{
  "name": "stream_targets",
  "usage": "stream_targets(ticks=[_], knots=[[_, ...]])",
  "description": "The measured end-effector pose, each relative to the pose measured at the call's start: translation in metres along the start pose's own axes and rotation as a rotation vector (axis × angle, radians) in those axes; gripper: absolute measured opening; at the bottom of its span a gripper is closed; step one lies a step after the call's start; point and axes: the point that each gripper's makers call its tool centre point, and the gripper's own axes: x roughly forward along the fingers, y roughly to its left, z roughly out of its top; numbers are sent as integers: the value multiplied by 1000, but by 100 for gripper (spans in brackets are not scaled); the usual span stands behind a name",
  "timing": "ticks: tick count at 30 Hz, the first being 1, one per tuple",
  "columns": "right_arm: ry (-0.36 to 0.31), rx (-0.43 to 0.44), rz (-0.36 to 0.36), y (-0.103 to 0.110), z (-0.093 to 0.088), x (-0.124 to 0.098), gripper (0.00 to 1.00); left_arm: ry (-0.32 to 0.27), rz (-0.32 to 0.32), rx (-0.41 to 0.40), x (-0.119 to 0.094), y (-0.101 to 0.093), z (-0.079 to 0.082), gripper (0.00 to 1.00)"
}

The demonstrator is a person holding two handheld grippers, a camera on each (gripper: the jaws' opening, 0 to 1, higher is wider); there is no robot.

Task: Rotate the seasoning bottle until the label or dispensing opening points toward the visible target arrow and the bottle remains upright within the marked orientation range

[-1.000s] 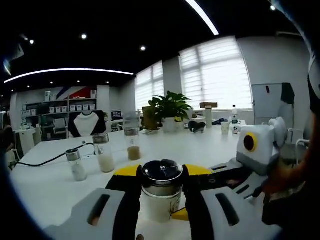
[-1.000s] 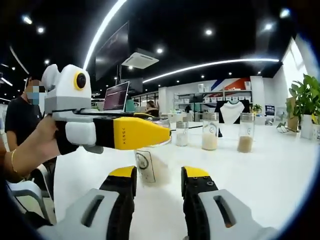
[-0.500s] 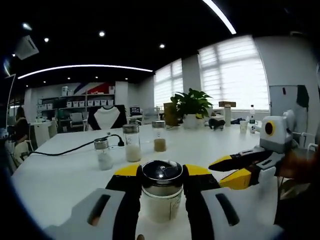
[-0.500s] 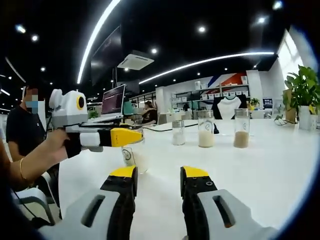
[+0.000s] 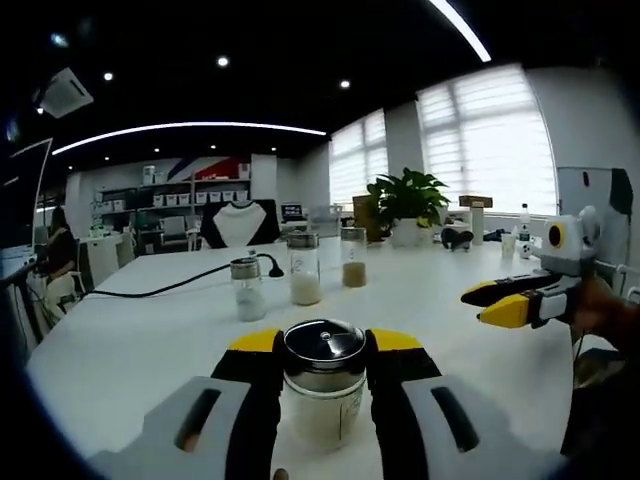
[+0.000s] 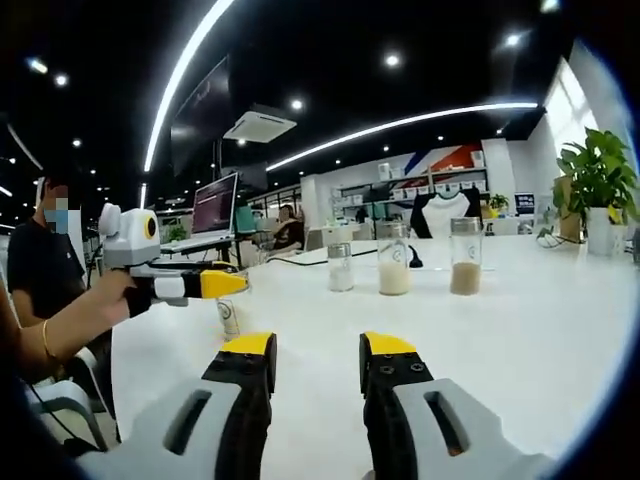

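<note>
A: Left gripper view first. The left claw (image 5: 322,362) is clenched on the seasoning bottle (image 5: 322,400), one jaw on each side just under its metal cap (image 5: 324,342). The bottle stands upright on the white worktop (image 5: 130,350), about a third full of pale powder.

B: What could go wrong from there?

A: I'd judge the grip is high, near the cap. A quick twist could tip the bottle out of the upright range, or the glass could slip in the jaws so the claw turns and the bottle doesn't.

B: Anything hard to read?

A: I can make out no target arrow or marked range, and the cap's opening isn't clear. The bottle's base is cut off between the jaws. Off to the side, the right claw (image 5: 478,305) hovers over the worktop, well apart, its yellow tips slightly parted.

B: And the right gripper view?

A: The right claw (image 6: 314,348) is released, holding nothing. Across the worktop (image 6: 520,330) the left claw (image 6: 235,283) holds the seasoning bottle (image 6: 229,316), mostly hidden behind it; a round mark on the glass may be the label, too small to tell. Three jars (image 6: 394,263) stand in a row beyond.

B: Risk here?

A: Overshooting, since the mark's facing is hard to check.
</note>
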Motion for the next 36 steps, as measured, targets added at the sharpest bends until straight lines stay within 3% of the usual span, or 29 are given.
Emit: stream_targets(ticks=[7,10,16,31,36], knots=[[-10,-18,-56,-11,2,-3,28,10,33,-7,-5,27,-2,34],[-10,-4,-43,-10,3,-2,28,8,45,-21,-8,37,-4,34],[8,-19,-47,-12,0,-1,28,9,52,-39,-11,40,-4,34],[22,-18,-83,-22,-6,-5,28,26,-11,-14,-15,48,-7,34],[20,-17,-91,-24,-6,-4,28,16,16,5,-16,54,-8,36]])
